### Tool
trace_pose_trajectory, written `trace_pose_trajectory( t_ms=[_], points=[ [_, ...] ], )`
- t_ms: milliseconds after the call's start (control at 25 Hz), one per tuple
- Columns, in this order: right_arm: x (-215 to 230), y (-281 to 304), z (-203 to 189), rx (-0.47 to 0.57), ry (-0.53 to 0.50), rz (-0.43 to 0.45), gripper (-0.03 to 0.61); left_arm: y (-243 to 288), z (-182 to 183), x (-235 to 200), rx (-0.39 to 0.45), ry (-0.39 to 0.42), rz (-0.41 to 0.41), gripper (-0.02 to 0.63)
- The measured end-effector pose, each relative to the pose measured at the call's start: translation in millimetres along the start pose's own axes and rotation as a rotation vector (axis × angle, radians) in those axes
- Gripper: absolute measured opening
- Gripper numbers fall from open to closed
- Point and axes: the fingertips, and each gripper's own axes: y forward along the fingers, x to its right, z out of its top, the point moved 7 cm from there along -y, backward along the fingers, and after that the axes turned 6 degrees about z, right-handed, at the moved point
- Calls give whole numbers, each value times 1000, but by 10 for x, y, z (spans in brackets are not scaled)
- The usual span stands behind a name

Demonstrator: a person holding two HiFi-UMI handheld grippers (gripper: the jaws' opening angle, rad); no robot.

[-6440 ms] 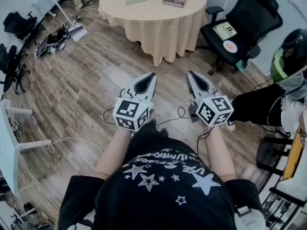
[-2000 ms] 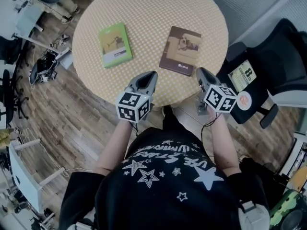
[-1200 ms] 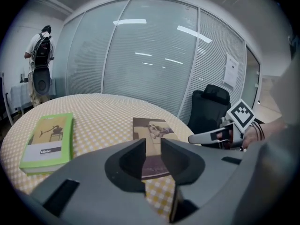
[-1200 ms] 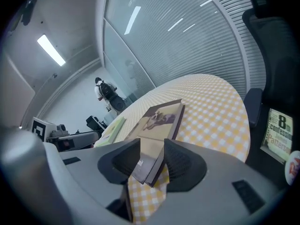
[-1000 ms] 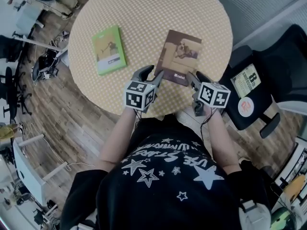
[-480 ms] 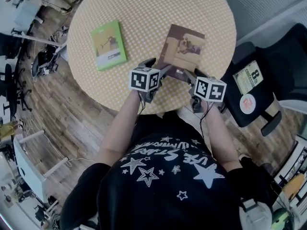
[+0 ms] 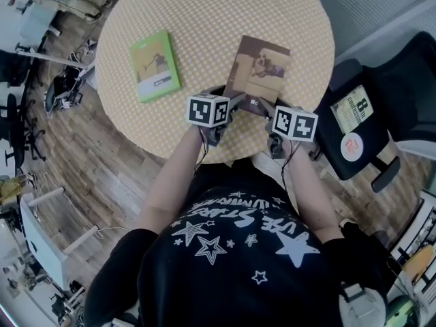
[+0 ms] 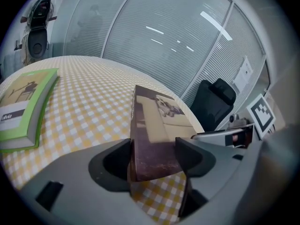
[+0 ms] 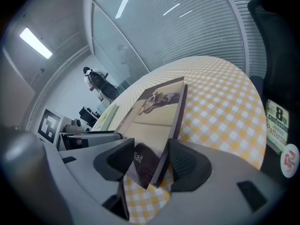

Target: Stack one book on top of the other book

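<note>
Across the top of the head view, a round table [image 7: 204,12] under a yellow checked cloth, its near rim curving just above the two marker cubes. Wide bare cloth beyond both books toward the top of the frame, and a clear strip between them.

At right, close against the table's rim, a black office chair [image 7: 381,107].

Right of the table's middle, lying flat, the brown book [image 7: 262,60], its near edge close to the rim. Well apart to the left, also flat and not far from the left rim, the green book [image 7: 154,65]. Not yet stacked.

At the brown book's near left corner, the left gripper [image 7: 229,96], jaws wide and closing, that corner between them with no firm pinch visible. At the near right corner, the right gripper [image 7: 267,107], jaws fully spread, the corner between them and slanting upward in its view, not squeezed.
</note>
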Motion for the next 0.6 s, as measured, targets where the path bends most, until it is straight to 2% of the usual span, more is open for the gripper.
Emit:
trace_pose_trajectory(
  t_ms=[280,440,600],
  points=[
    [-30,-30,8,-3,-1,-26,224,-39,-4,56,6,9,29,293],
    [-100,-80,26,15,-31,-19,222,-139,-22,96,23,-39,56,291],
    [-235,-75,96,21,-96,6,222,-306,-9,69,81,-64,90,291]
  ],
)
